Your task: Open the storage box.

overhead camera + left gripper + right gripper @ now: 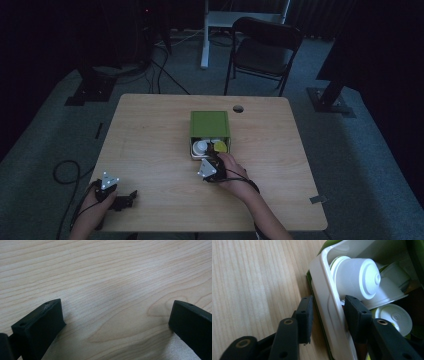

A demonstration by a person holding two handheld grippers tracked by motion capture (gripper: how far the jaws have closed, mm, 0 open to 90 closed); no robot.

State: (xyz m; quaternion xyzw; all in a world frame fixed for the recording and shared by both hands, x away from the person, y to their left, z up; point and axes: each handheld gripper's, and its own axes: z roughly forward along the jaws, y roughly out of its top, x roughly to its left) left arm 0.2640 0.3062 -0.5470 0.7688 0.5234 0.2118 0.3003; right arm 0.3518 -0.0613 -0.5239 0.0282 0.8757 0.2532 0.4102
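Observation:
A green box (210,123) sits mid-table with its white drawer (192,151) pulled out toward me. Inside lie a white capsule (201,146) and a yellow-lidded one (218,146). My right gripper (212,162) is at the drawer's front. In the right gripper view, the right gripper (327,300) straddles the drawer's front wall (325,285), one jaw outside and one inside, with the pads against it. A white capsule (359,277) lies just behind the inner jaw and another capsule (395,317) beside it. My left gripper (131,196) rests near the table's front left; the left gripper (116,305) is open over bare wood.
The wooden table (150,145) has a cable hole (238,108) at the back behind the box. A dark folding chair (265,45) stands beyond the far edge. A black cable (65,170) loops on the floor to the left.

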